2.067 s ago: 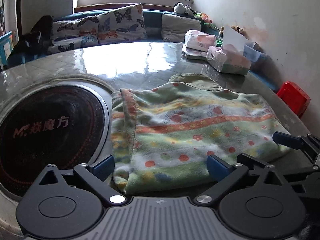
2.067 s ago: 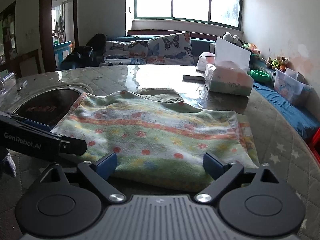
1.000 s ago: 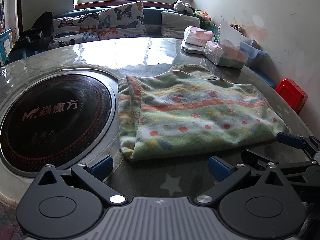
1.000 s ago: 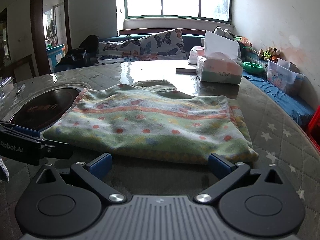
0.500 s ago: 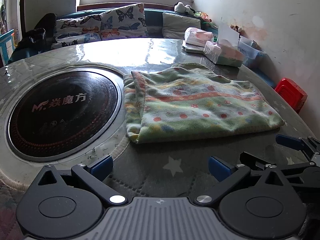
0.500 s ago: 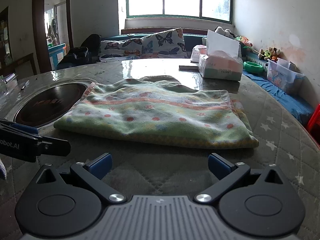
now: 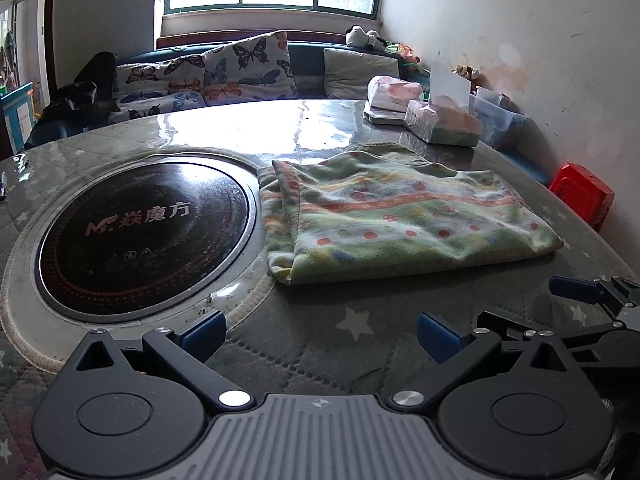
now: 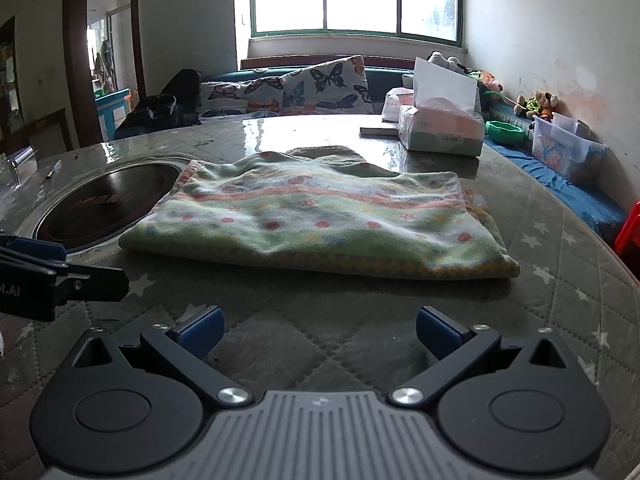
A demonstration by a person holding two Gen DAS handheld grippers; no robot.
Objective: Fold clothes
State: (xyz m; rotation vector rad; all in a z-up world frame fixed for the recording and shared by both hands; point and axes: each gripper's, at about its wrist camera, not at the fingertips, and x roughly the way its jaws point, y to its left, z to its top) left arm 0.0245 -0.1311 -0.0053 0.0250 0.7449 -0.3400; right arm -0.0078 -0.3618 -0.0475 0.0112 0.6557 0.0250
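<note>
1. Both grippers have backed away from the folded towel (image 7: 404, 216): a moment ago its near edge lay between their fingers, and now a strip of bare quilted surface (image 7: 320, 344) separates them from it.
2. The left gripper (image 7: 320, 330) has its jaws spread wide and holds nothing; the right gripper (image 8: 319, 327) is likewise spread and empty.
3. The towel lies flat in a layered rectangle at 12 o'clock from the right gripper, its left end touching the rim of the round induction cooktop (image 7: 144, 236) set into the surface.
4. A tissue box (image 8: 440, 128) stands well beyond the towel at about 1 o'clock.
5. Judging from the release and retreat, this fold looks finished; a further fold, if wanted, would need a fresh grasp.
</note>
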